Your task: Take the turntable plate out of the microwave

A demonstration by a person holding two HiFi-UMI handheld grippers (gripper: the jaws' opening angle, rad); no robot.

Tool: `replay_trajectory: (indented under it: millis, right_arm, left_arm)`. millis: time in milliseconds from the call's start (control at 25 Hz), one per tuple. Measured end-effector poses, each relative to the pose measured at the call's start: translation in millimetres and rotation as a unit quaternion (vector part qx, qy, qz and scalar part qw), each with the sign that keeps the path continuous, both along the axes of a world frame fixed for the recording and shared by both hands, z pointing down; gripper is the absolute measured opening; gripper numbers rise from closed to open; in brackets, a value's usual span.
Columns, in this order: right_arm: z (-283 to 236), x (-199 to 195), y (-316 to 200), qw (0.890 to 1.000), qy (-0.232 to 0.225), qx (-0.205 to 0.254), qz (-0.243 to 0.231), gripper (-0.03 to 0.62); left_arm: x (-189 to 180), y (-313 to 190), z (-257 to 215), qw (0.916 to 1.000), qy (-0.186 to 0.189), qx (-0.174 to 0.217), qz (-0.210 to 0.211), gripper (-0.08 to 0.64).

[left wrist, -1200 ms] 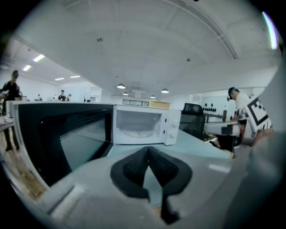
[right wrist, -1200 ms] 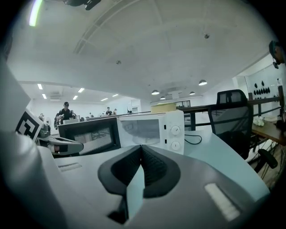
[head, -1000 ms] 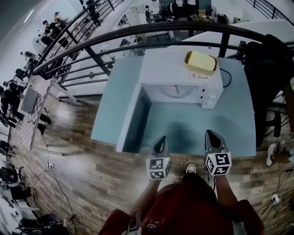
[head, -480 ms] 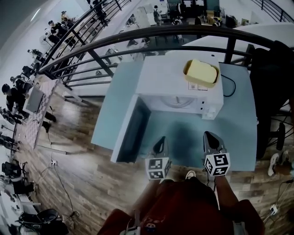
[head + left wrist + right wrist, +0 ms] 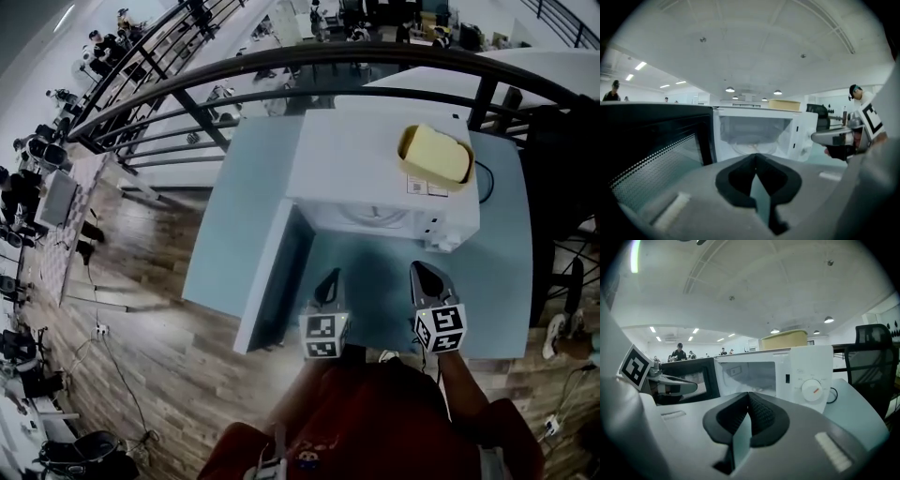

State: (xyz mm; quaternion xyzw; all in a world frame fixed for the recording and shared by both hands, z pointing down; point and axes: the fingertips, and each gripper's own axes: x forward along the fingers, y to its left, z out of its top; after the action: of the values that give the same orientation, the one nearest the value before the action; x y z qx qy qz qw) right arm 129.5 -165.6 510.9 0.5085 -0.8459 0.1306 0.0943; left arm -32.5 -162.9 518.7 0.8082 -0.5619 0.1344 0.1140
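Both grippers are empty. The left gripper (image 5: 328,281) has its jaws clenched together with nothing between them, and the right gripper (image 5: 424,277) is the same. In the head view both sit at lower centre over the table (image 5: 497,281), in front of the microwave (image 5: 375,150).

The door (image 5: 272,272) is swung wide open to the left of the frame, so the cavity is exposed. The plate (image 5: 752,144) lies flat on the cavity floor, not yet touched.

Key relation: the plate lies straight ahead of both sets of jaws, up-frame in the head view, and both are well apart from it. In the left gripper view it sits dead centre just above the jaw tips. In the right gripper view the cavity is ahead and slightly left. The plate is round, so it has no long axis, and the near rim faces the grippers. Neither gripper is clearly nearer, though the left one looks better lined up. My guess is the jaws must open before either can take the rim.

A yellow tub (image 5: 434,153) sits on the microwave top at upper right. The dial (image 5: 811,390) is on the front panel.

Writing: a small sticker on the microwave top and marks by the dial are too small to read. No brand is legible.
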Motion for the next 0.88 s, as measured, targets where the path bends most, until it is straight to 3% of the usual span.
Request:
replay_trajectory:
  millis: [320,880]
  right_arm:
    - [0,-46,-49,0.999,0.039,-0.003,0.0,0.0]
    - [36,-53,-103,0.996,0.084,-0.023,0.019,0.0]
  left_arm:
    - [-23,-57,6,0.9992,-0.013,0.014,0.036,0.0]
    - [-34,-96,39,0.9983,-0.002,-0.022,0.054,0.0]
